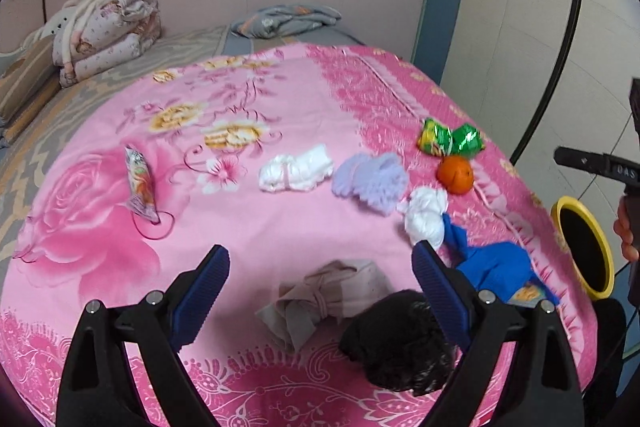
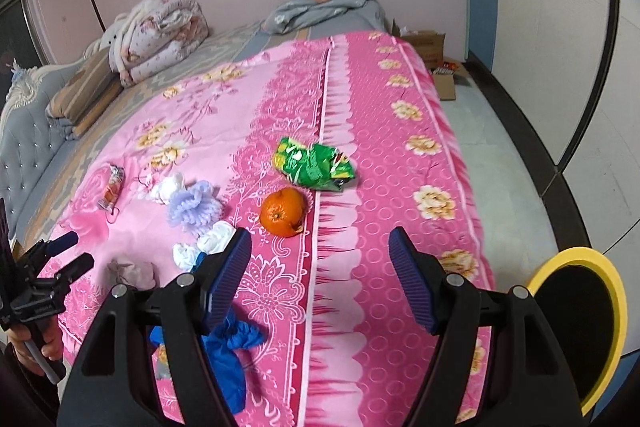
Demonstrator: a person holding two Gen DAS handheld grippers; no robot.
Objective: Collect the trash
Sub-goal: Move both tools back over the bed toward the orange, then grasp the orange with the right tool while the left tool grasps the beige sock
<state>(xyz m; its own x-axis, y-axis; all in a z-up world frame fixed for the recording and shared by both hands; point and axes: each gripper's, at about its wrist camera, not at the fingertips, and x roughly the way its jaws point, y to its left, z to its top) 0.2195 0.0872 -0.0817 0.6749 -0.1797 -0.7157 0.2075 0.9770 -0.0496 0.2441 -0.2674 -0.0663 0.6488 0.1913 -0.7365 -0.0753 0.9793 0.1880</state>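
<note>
On the pink bedspread (image 1: 280,227) lie a crumpled green snack bag (image 1: 450,138) (image 2: 314,167), an orange peel ball (image 1: 455,174) (image 2: 283,211), and a colourful wrapper (image 1: 139,183) (image 2: 112,190) at the left. My left gripper (image 1: 320,267) is open and empty, above beige socks (image 1: 320,299) and a black sock (image 1: 396,339). My right gripper (image 2: 320,247) is open and empty, just near of the orange peel. A yellow-rimmed trash bin (image 1: 584,247) (image 2: 580,327) stands beside the bed at the right.
White socks (image 1: 296,169), purple fluffy socks (image 1: 372,181) (image 2: 194,205), a white knotted pair (image 1: 426,213) (image 2: 208,243) and a blue pair (image 1: 496,267) (image 2: 228,347) lie among the trash. Folded quilts (image 1: 108,27) sit at the back. Cardboard boxes (image 2: 432,55) stand on the floor.
</note>
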